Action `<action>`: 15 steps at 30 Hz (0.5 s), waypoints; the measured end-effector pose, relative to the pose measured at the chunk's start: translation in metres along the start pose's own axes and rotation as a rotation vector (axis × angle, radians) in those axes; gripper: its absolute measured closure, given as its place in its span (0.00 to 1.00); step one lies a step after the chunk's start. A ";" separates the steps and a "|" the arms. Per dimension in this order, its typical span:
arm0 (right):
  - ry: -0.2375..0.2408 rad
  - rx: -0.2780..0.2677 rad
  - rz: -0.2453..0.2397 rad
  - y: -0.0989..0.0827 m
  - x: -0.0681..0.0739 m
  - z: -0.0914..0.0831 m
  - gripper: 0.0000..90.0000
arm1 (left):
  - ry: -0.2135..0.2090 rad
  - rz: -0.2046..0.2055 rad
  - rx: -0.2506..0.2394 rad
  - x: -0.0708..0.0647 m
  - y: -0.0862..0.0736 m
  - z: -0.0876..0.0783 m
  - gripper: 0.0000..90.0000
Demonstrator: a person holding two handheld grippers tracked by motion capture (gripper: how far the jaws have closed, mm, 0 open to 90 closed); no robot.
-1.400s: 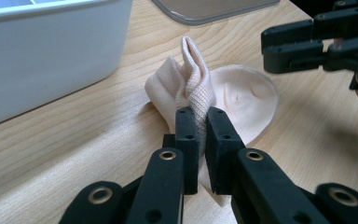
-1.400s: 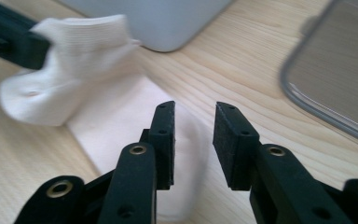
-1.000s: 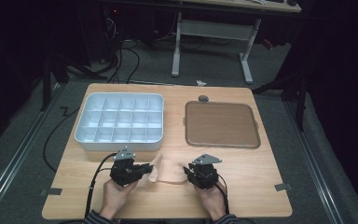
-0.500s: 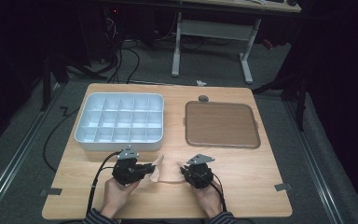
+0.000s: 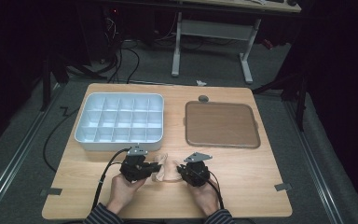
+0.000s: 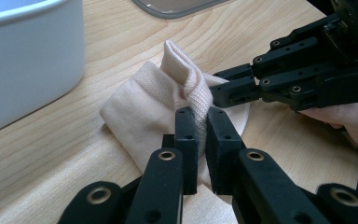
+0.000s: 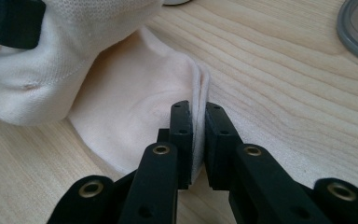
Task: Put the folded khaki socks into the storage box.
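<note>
Both hands are held low at the near edge of the counter (image 5: 242, 186), facing each other. The left tongs (image 6: 198, 121) are clamped on a raised fold of the cream sock (image 6: 144, 102); the right tongs (image 7: 198, 116), just closed, are pinched on its layered edge. The sock is stretched between them on the wood. A white compartment tray (image 5: 120, 121) and a brown tray (image 5: 221, 124) are set behind, well apart.

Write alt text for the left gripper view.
Two black jaws of the left gripper pinch a fold of a cream knitted sock lying on the light wooden table. The right gripper grips its far edge.
</note>
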State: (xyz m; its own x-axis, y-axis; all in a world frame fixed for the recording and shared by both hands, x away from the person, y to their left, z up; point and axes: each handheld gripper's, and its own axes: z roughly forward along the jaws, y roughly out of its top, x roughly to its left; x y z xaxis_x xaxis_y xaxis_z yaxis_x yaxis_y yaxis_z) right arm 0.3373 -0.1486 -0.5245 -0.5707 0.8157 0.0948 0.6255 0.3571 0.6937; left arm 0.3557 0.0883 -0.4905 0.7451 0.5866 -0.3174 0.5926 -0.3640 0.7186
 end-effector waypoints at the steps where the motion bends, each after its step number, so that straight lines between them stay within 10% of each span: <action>1: 0.000 0.001 0.000 0.000 0.001 0.000 0.92 | -0.001 0.003 0.001 -0.001 0.000 0.001 0.94; 15: -0.001 -0.002 -0.010 0.000 0.001 0.002 0.92 | 0.004 0.050 0.049 -0.011 0.009 0.018 0.93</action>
State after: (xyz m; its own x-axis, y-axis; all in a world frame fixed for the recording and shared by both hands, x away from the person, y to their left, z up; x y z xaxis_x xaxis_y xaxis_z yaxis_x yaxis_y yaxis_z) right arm 0.3376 -0.1468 -0.5255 -0.5763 0.8125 0.0876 0.6190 0.3639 0.6960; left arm 0.3590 0.0655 -0.4916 0.7732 0.5696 -0.2790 0.5688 -0.4281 0.7023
